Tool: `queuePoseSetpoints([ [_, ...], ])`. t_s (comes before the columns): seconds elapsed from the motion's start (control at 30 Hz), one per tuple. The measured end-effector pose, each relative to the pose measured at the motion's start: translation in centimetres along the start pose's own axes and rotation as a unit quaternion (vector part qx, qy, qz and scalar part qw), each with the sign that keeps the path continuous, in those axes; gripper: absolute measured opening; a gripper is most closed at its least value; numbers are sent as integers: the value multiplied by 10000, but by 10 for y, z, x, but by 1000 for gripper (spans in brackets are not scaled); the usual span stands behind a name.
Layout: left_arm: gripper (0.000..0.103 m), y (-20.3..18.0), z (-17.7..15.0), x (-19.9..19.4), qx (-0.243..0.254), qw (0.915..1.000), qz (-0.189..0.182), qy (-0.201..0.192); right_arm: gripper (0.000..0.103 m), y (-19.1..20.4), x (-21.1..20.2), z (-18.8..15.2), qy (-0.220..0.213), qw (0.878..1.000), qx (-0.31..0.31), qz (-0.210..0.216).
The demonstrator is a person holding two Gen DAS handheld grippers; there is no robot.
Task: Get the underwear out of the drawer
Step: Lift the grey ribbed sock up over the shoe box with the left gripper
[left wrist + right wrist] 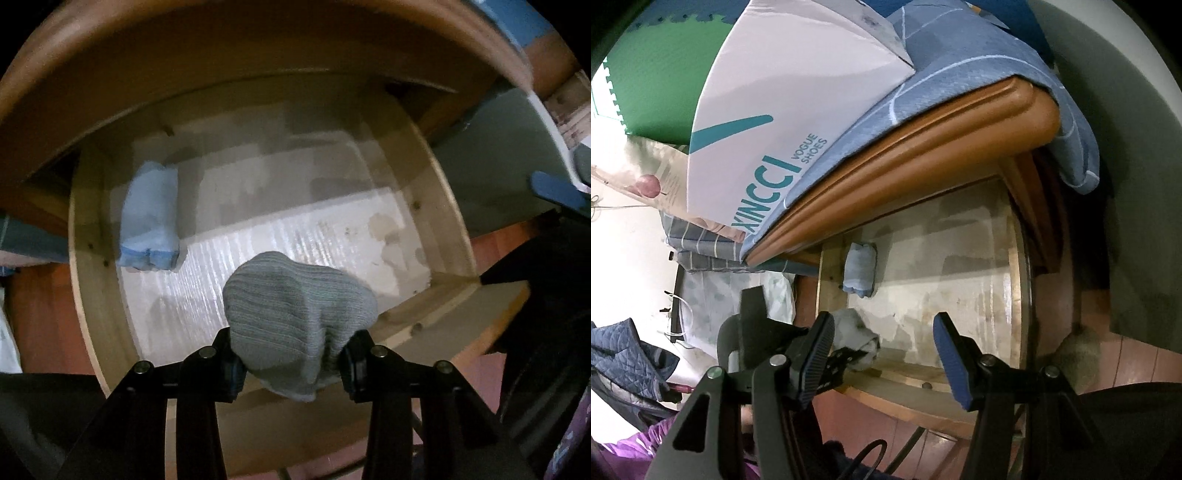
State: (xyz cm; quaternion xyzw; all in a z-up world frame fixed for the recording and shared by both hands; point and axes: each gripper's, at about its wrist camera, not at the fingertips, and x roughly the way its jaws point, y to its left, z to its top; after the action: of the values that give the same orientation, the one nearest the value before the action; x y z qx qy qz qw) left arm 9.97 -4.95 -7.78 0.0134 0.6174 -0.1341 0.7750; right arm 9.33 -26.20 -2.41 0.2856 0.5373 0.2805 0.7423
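My left gripper (291, 354) is shut on a bunched grey ribbed underwear (295, 314) and holds it above the front part of the open wooden drawer (439, 236). The same grey bundle shows in the right wrist view (855, 341), held by the left gripper over the drawer's front left. A folded light blue underwear (151, 218) lies at the drawer's back left; it also shows in the right wrist view (860, 269). My right gripper (886, 354) is open and empty, hovering in front of the drawer (1015, 280).
The brown cabinet top edge (923, 147) overhangs the drawer. On it lie a blue patterned cloth (960, 74) and a white shoe box (783, 103). Reddish floor tiles (1126, 365) lie to the right. Bedding and clothes (628, 354) are piled at the left.
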Motion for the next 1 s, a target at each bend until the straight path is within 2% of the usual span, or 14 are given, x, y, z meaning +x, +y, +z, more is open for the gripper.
queuePoseSetpoints([
  [0.1,37,10,-28,-23,84,9998,-22,-186,57,-2,1,0,8,10000,30,-32],
  [0.3,37,5,-41,-54,231,9980,-19,-580,57,-6,4,0,56,9999,101,-117],
  [0.63,37,-3,-43,-120,340,9910,-116,-1287,58,-7,7,0,102,9997,140,-182],
  [1.0,38,0,-20,-220,379,9743,-291,-2202,58,-7,8,0,116,9997,109,-207],
])
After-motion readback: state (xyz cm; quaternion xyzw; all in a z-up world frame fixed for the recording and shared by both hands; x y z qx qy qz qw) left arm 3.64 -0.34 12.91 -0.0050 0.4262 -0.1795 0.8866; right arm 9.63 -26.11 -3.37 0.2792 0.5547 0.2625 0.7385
